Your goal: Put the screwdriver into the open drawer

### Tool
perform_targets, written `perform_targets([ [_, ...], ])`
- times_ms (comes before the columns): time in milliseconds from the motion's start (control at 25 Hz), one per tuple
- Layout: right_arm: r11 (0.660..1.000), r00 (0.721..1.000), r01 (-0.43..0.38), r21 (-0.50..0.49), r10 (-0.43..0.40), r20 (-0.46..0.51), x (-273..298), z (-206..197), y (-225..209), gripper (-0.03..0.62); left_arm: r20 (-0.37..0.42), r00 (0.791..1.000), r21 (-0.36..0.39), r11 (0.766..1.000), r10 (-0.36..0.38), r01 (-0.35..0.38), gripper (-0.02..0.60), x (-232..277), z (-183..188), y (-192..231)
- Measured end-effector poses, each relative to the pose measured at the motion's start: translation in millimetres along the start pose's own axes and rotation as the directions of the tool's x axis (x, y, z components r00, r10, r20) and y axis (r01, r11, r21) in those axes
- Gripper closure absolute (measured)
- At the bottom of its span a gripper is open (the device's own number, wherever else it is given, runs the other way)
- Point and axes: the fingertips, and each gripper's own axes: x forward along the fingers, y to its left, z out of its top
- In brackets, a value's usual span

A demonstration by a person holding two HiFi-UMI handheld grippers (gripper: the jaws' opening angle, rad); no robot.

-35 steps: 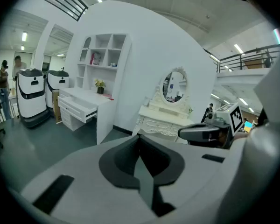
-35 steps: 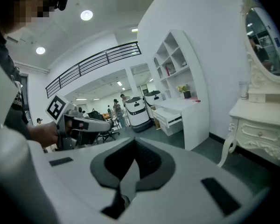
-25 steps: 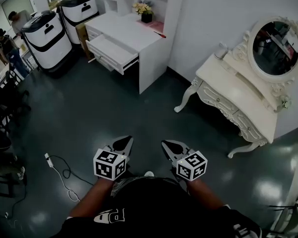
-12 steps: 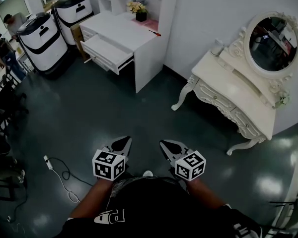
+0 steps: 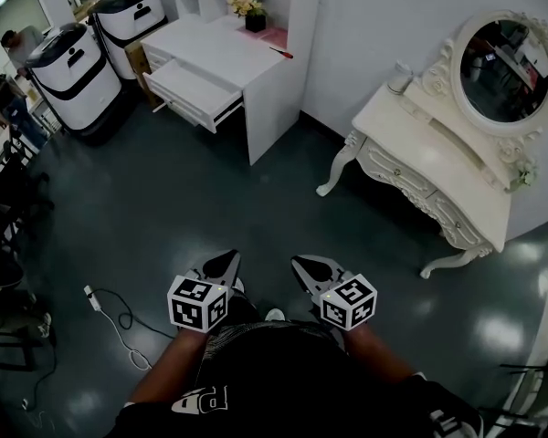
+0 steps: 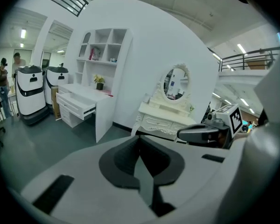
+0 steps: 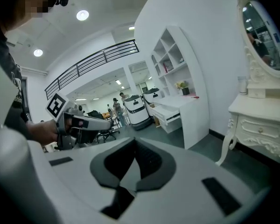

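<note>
Close to me, my left gripper and right gripper both have the fingers closed together and hold nothing. Far across the floor, the screwdriver lies on the white counter, apart from the open drawer. I expect it to be light, stiff and ready to roll; I would take it across the red handle.

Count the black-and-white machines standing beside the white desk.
2. The nearer machine stands left of the open drawer; the farther machine sits behind it, beside the desk. Others may lie outside the frame.
</note>
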Motion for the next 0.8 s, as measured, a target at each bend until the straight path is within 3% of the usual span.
perform_targets([
  [520,0.999,0.999,0.029,0.028,-0.029,-0.032,43,13,-30,0.585,-0.032,0.999,-0.011,0.999,-0.033,0.032,0.566,38,15,34],
  [800,0.999,0.996,0.035,0.032,-0.032,-0.089,95,29,-55,0.585,-0.044,0.999,-0.046,0.999,-0.023,0.021,0.566,72,36,86],
])
